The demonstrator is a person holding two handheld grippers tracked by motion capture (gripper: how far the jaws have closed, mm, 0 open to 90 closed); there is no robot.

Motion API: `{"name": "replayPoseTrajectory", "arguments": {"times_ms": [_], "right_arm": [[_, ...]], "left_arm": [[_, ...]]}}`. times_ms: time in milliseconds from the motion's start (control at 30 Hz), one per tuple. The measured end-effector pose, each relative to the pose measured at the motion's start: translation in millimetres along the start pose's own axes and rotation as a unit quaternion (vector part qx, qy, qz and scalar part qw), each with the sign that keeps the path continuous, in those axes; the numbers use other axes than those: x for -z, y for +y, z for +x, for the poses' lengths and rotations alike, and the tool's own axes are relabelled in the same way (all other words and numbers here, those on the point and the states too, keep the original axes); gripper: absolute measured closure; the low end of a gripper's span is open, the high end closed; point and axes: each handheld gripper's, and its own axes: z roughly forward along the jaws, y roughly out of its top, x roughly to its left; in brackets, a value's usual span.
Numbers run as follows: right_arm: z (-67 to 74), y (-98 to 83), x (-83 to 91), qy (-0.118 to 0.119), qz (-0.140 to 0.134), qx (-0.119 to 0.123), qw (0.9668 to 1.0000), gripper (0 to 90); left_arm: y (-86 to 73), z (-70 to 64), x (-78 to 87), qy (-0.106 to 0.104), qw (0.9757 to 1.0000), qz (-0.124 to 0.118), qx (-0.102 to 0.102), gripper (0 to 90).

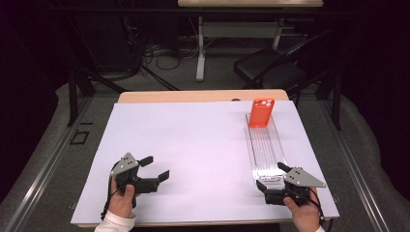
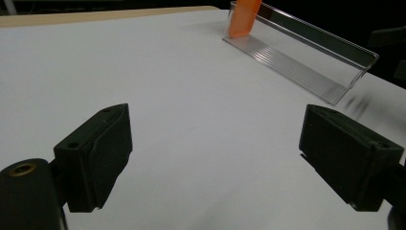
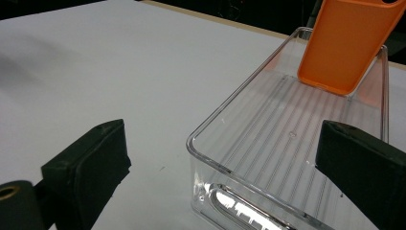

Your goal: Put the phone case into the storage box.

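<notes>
Desk sheet was evenly lit from overhead; surroundings stayed dark. Soft shadows fell beneath left claw. Glare marked clear tray near rim. Near jaws were soft-focused in both gripper views; high view was slightly grainy.

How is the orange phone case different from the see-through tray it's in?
The orange phone case is solid and bright, so nothing shows through it; the clear tray is transparent, and the white sheet shows through its ribbed floor. The case stands tilted, leaning against the tray's far end; the tray lies flat on the table. The case is short; the tray is long and narrow. Both look like smooth plastic with rounded corners.
</notes>
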Motion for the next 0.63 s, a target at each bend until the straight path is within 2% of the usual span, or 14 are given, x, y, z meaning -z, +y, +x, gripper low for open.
{"name": "replayPoseTrajectory", "arguments": {"times_ms": [633], "right_arm": [[-1.6,0.1,-0.5,-0.001,-0.006,-0.008,1.0000,4.0]], "left_arm": [[-1.4,3.4,2.6,0.013,0.9999,0.004,0.001,11.2]]}}
